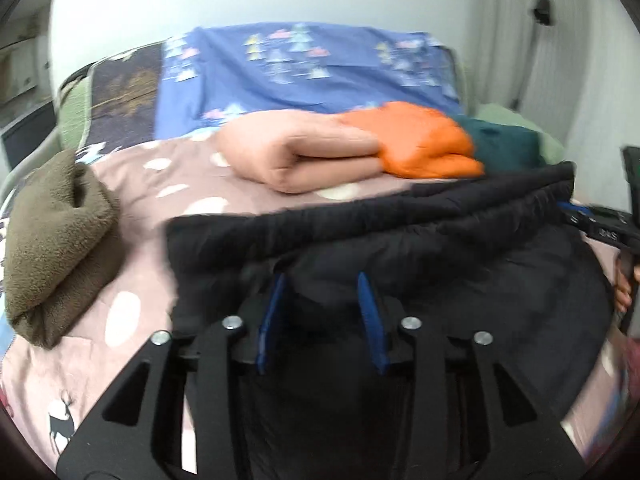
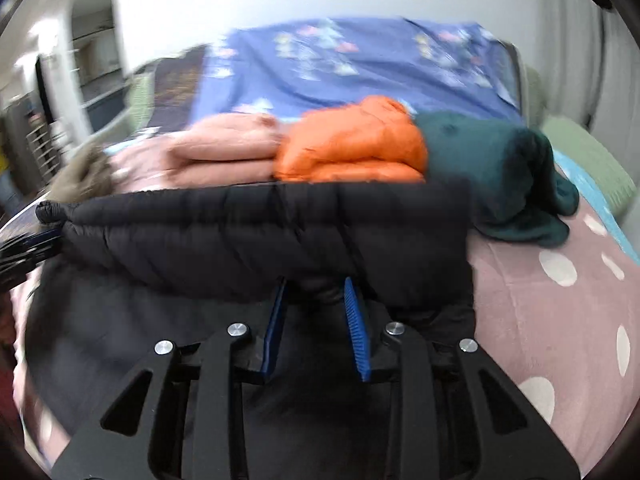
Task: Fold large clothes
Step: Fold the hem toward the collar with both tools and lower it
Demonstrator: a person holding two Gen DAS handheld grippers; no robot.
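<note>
A black puffer jacket (image 1: 400, 264) lies spread on the bed, and a thick band of it is doubled over along its far side (image 2: 248, 232). My left gripper (image 1: 320, 278) sits just under that band, its blue pads closed partway on a bunch of the black fabric. Toward the other end my right gripper (image 2: 316, 280) stands the same way, with jacket fabric pinched between its pads. Each gripper shows at the edge of the other's view, the right one (image 1: 576, 212) and the left one (image 2: 44, 236), by the ends of the band. Both pictures are blurred.
Beyond the jacket lie folded clothes in a row: peach (image 1: 296, 156), orange (image 1: 420, 140) and dark green (image 1: 500, 144). An olive fleece (image 1: 56, 240) sits at the left. The bed has a pink dotted cover (image 1: 160, 184) and a blue sheet (image 1: 300, 72). A hand (image 1: 626, 292) holds the right gripper.
</note>
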